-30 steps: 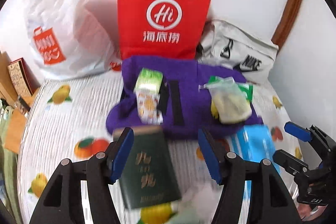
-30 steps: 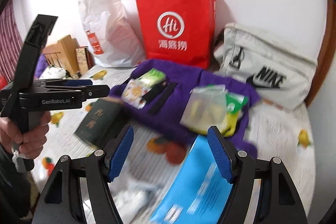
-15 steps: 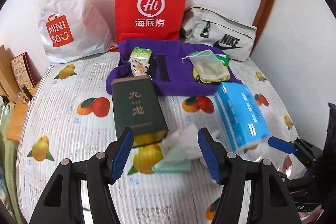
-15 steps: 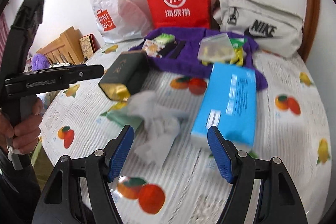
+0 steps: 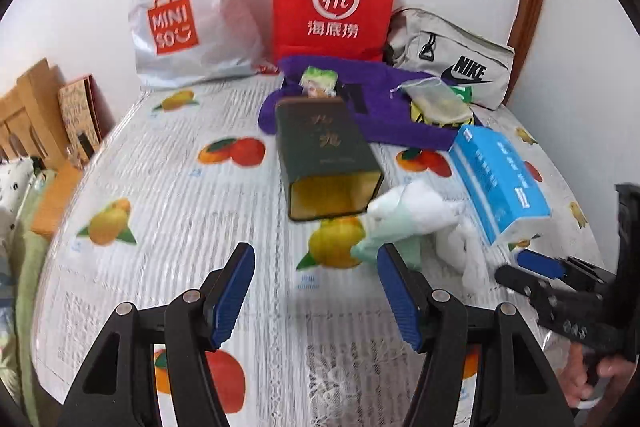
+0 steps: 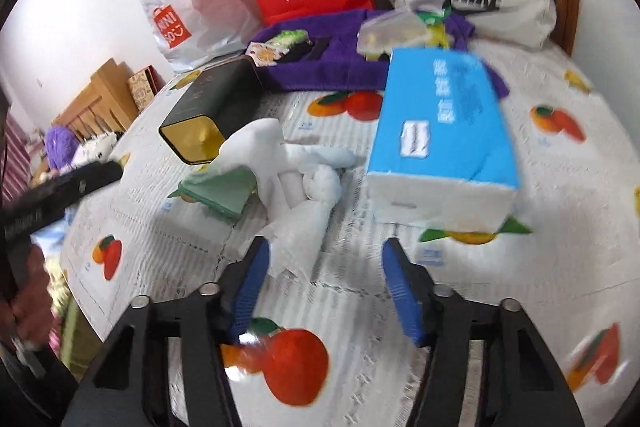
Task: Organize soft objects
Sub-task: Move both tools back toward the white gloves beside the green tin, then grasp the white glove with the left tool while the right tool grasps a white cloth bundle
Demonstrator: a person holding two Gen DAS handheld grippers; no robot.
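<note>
Fruit-print bedspread fills more of both views than a second ago, both grippers having pulled back and sunk. Left gripper half-open, empty; right gripper closing on nothing, white crumpled tissue just ahead, likely the first pick. Beyond: blue tissue pack, dark tea tin, purple cloth.

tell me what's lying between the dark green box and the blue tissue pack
A crumpled white cloth with a pale green piece beside it, lying on the fruit-print sheet; the right wrist view shows it best.
</note>
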